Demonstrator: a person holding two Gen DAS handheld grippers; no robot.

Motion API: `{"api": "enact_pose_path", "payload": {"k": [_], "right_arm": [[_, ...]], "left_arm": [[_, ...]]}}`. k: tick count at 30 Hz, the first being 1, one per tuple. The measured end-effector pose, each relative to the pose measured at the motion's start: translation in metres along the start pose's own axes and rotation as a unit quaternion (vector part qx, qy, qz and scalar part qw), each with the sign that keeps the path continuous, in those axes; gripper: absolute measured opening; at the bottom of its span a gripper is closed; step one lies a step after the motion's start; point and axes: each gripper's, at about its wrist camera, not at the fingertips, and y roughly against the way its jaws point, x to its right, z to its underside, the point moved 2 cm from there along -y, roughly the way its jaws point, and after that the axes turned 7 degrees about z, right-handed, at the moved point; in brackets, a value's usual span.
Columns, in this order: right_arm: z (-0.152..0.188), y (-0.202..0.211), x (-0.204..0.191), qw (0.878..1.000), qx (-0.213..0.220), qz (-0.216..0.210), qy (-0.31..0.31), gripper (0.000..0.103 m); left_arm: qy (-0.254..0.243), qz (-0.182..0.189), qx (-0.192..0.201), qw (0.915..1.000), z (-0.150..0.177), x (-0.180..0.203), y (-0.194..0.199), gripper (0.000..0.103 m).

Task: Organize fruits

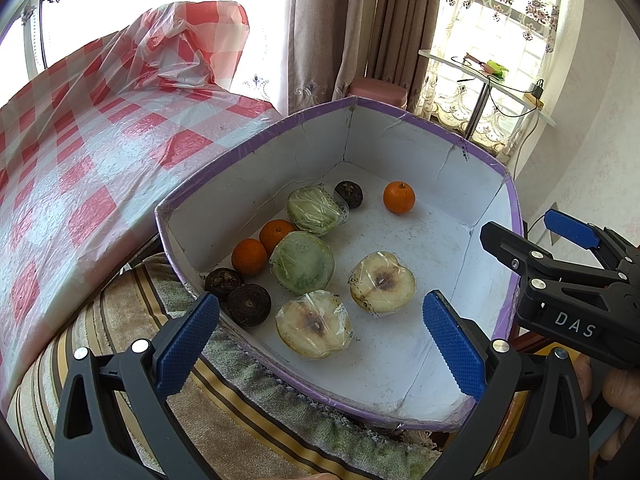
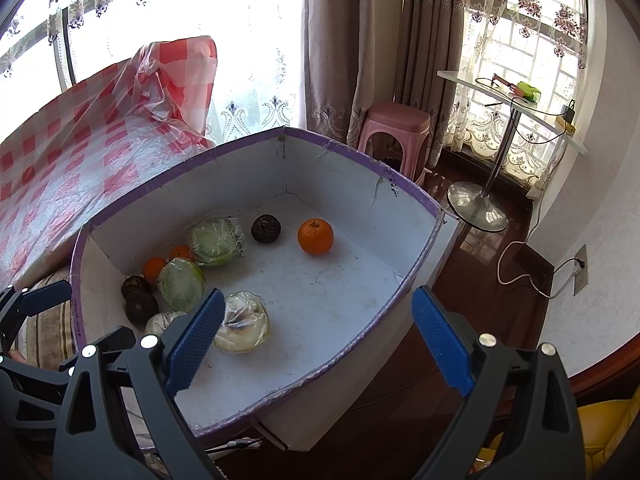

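Observation:
A white box with a purple rim [image 1: 256, 142] [image 2: 224, 148] holds the fruit. Along its left wall lie two oranges [image 1: 249, 256], two wrapped green melons [image 1: 302, 262] and dark round fruits [image 1: 249, 304]. Two wrapped cut halves [image 1: 382, 282] [image 1: 314, 324] lie nearer the front. One orange [image 1: 399, 197] [image 2: 315, 236] and one dark fruit [image 2: 265, 228] lie apart at the back. My left gripper [image 1: 320, 344] is open and empty above the box's near edge. My right gripper [image 2: 316, 340] is open and empty over the box's right side; it shows in the left wrist view [image 1: 532, 240].
A table with a red-and-white checked plastic cover [image 1: 80, 140] stands left of the box. A striped towel [image 1: 224, 400] lies under the box's near edge. A pink stool [image 2: 396, 128], a glass side table [image 2: 508, 100] and a wall socket with cable [image 2: 580, 268] stand beyond.

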Motion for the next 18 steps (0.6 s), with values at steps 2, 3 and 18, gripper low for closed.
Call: {"api": "enact_pose_path", "payload": {"k": [2, 3, 18], "right_arm": [[-0.0001, -0.0001, 0.0000, 1.000, 0.000, 0.000, 0.000, 0.095], [-0.0001, -0.0001, 0.0001, 1.000, 0.000, 0.000, 0.000, 0.095], [-0.0026, -0.0006, -0.0012, 1.000, 0.000, -0.001, -0.001, 0.095]], "left_arm": [[0.000, 0.000, 0.000, 1.0000, 0.0000, -0.0002, 0.0001, 0.099], [0.000, 0.000, 0.000, 1.0000, 0.0000, 0.0000, 0.0000, 0.099], [0.001, 0.007, 0.004, 1.0000, 0.0001, -0.0020, 0.0013, 0.099]]}}
